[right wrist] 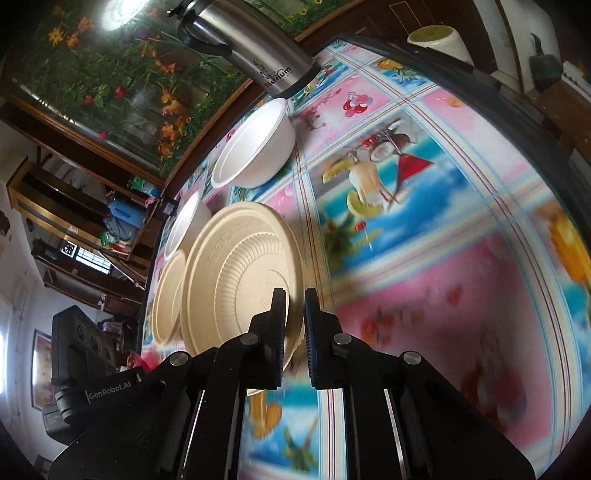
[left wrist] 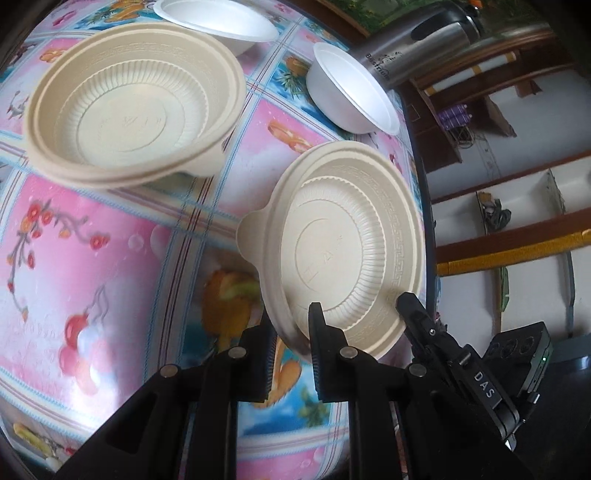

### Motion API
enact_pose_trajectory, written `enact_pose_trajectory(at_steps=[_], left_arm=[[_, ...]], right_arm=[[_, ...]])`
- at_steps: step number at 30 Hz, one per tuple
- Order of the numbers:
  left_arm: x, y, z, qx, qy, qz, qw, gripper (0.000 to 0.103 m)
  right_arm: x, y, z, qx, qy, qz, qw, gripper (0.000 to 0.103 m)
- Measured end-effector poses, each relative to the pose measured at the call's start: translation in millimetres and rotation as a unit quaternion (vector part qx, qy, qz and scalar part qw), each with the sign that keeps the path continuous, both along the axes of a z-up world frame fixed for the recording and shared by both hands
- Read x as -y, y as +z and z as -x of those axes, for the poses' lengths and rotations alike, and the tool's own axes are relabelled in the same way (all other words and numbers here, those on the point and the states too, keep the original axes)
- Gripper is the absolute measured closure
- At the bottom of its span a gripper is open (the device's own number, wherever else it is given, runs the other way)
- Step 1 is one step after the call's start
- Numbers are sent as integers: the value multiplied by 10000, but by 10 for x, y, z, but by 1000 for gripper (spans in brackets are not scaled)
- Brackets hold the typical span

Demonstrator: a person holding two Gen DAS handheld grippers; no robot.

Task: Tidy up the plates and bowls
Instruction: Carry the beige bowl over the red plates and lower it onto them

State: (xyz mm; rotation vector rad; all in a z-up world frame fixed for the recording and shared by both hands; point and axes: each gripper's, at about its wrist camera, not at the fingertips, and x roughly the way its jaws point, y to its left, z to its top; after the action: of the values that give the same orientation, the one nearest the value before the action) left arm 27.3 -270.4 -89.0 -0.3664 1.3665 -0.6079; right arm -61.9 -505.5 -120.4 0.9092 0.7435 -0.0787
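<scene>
A beige ribbed bowl (left wrist: pixel 347 254) with a small tab on its rim is held tilted over the flowered tablecloth. My left gripper (left wrist: pixel 291 332) is shut on its near rim. My right gripper (left wrist: pixel 408 304) meets the same rim further right. In the right wrist view that bowl (right wrist: pixel 240 273) stands almost on edge, and my right gripper (right wrist: pixel 294 317) is shut on its rim. A stack of matching beige bowls (left wrist: pixel 129 110) rests on the table at the upper left, also seen behind the held bowl (right wrist: pixel 168 295). Two white bowls (left wrist: pixel 218 18) (left wrist: pixel 354 92) stand further back.
A steel flask (left wrist: pixel 417 44) (right wrist: pixel 251 48) stands by the table's dark edge (left wrist: pixel 424 206), close to one white bowl (right wrist: pixel 255 147); the other white bowl (right wrist: pixel 186 225) is beside the beige stack. A white cylinder (right wrist: pixel 439 40) sits beyond the far edge. Shelves and furniture surround the table.
</scene>
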Motion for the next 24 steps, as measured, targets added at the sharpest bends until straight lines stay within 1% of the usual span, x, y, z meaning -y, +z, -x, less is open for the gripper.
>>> enact_pose_trajectory(at_steps=[4, 7, 13, 19, 24], left_arm=[[-199, 8, 130, 39, -54, -1, 10000, 88], [-354, 50, 206, 95, -32, 41, 9999, 88], [-822, 202, 265, 373, 199, 163, 9990, 88], [-1475, 379, 268, 732, 716, 260, 9944, 88], [-2086, 532, 270, 1033, 1320, 250, 9855, 88]], right_arm=[[-187, 60, 216, 31, 59, 14, 10000, 95], [-360, 86, 297, 25, 149, 45, 9999, 94], [-802, 264, 257, 84, 482, 265, 9984, 94], [-1390, 501, 30, 194, 1031, 566, 9929, 94], [-2011, 688, -273, 296, 1631, 817, 9828, 94]])
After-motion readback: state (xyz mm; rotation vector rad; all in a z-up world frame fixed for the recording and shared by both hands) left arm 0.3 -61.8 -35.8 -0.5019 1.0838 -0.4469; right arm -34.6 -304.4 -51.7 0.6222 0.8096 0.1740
